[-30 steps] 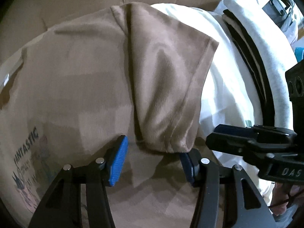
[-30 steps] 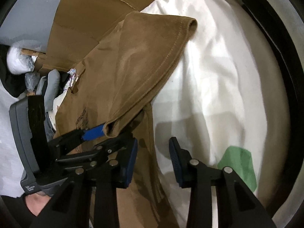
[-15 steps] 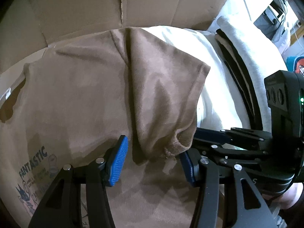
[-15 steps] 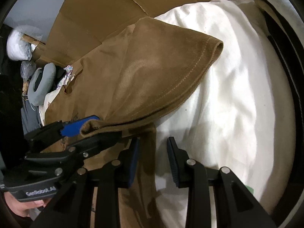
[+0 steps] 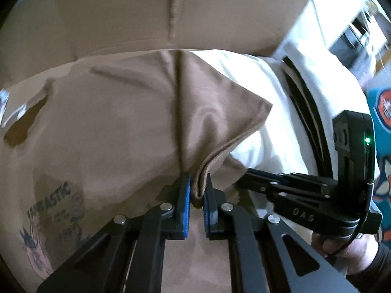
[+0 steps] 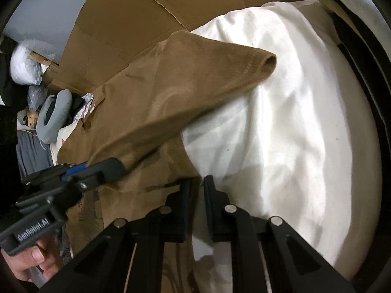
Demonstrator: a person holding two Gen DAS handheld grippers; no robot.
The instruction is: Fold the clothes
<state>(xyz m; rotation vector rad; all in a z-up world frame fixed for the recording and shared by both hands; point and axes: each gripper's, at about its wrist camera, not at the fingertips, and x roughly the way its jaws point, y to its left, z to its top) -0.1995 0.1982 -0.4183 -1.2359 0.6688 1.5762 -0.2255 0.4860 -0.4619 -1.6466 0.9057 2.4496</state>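
Brown cotton T-shirt [image 5: 102,131], printed with a faded graphic and the word "FANTASTIC" near its lower left, is spread over flattened brown cardboard [image 5: 146,12], with its right part overlapping a white garment [image 6: 293,122] that lies beside it. One short sleeve [image 6: 220,73] is lifted off the body of the shirt and drawn into a taut fold. The hem of that sleeve is pinched between the blue pads of the left tongs [image 5: 196,195], whose jaws are closing and are already nearly together, with the doubled edge of cloth pressed between them. The right tongs [image 6: 196,190] are closing too, with the jaws drawn close around the brown fabric at the border where the shirt meets the white garment; the cloth is seen running between the black pads. Each pair of tongs is visible in the other's view, close beside it, and a hand [image 5: 352,254] is seen on the grip of the right one. A stack of dark and grey folded clothes [image 5: 308,112] is seen beyond the white garment, toward the right edge of the cardboard. Bags and a grey curved cushion [image 6: 53,117] are piled off the cardboard's left edge.
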